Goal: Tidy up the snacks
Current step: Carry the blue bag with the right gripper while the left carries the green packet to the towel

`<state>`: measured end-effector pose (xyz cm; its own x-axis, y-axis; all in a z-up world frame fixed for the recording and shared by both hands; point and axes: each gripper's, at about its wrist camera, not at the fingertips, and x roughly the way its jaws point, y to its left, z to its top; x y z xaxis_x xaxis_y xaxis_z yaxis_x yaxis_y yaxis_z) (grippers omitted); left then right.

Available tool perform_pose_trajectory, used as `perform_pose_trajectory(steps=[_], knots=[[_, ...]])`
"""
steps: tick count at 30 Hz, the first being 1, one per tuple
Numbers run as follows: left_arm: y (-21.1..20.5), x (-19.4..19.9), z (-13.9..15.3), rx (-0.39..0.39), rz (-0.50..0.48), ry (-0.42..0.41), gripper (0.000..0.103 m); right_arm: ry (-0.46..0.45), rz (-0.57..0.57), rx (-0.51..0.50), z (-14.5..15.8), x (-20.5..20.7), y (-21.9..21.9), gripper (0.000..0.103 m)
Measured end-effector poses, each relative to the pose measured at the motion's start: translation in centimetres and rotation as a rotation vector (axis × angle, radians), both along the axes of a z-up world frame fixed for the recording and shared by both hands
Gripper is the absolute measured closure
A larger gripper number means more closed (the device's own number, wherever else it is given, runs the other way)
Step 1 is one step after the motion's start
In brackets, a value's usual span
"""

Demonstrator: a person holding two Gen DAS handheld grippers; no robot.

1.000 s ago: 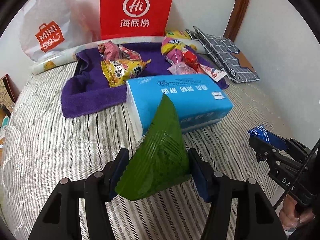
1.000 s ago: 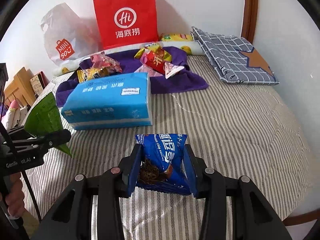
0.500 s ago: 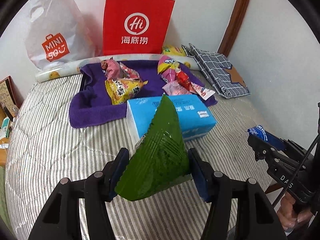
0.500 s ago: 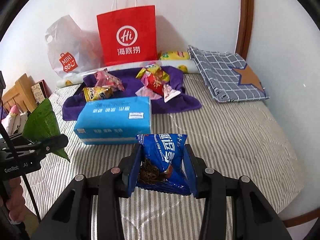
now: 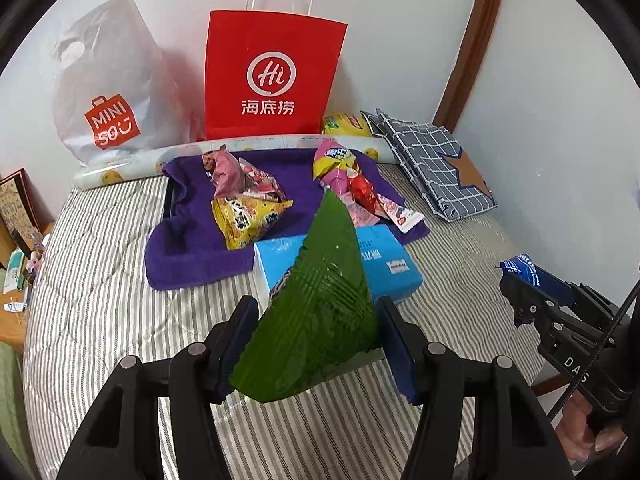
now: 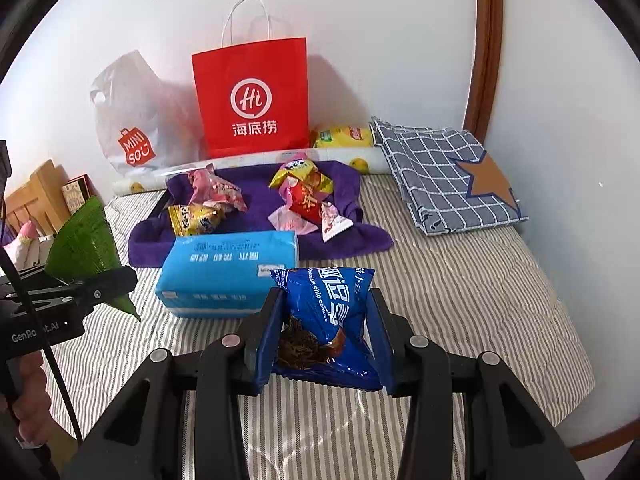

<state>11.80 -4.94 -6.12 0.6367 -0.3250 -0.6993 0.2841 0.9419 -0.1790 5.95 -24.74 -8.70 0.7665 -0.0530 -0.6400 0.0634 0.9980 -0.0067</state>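
Note:
My left gripper (image 5: 316,344) is shut on a green triangular snack packet (image 5: 320,308) and holds it above the striped bed; it also shows at the left of the right wrist view (image 6: 86,240). My right gripper (image 6: 326,332) is shut on a blue chocolate chip cookie bag (image 6: 328,320), seen at the right edge of the left wrist view (image 5: 524,270). Several loose snack packets (image 5: 248,208) (image 6: 304,196) lie on a purple towel (image 5: 192,252) (image 6: 260,208) farther back.
A blue tissue pack (image 5: 384,264) (image 6: 228,268) lies in front of the towel. A red Hi paper bag (image 5: 272,76) (image 6: 252,96) and a white Miniso bag (image 5: 108,84) stand against the wall. A checked grey cushion (image 6: 444,172) lies at back right. Wooden furniture (image 6: 36,196) stands left of the bed.
Both grippers have pulled back and up from the bed, each still holding its packet; the tissue pack and towel look farther away and more of the bags shows.

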Motion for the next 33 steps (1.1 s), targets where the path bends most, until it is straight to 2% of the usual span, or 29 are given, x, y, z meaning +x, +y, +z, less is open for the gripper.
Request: perform_pose_trajectory(steps=[33], knots=[[0.3, 4.7, 2.7, -0.001, 0.027, -0.028, 0.045, -0.039, 0.025, -0.003, 3.3, 4.9, 0.6, 0.062]])
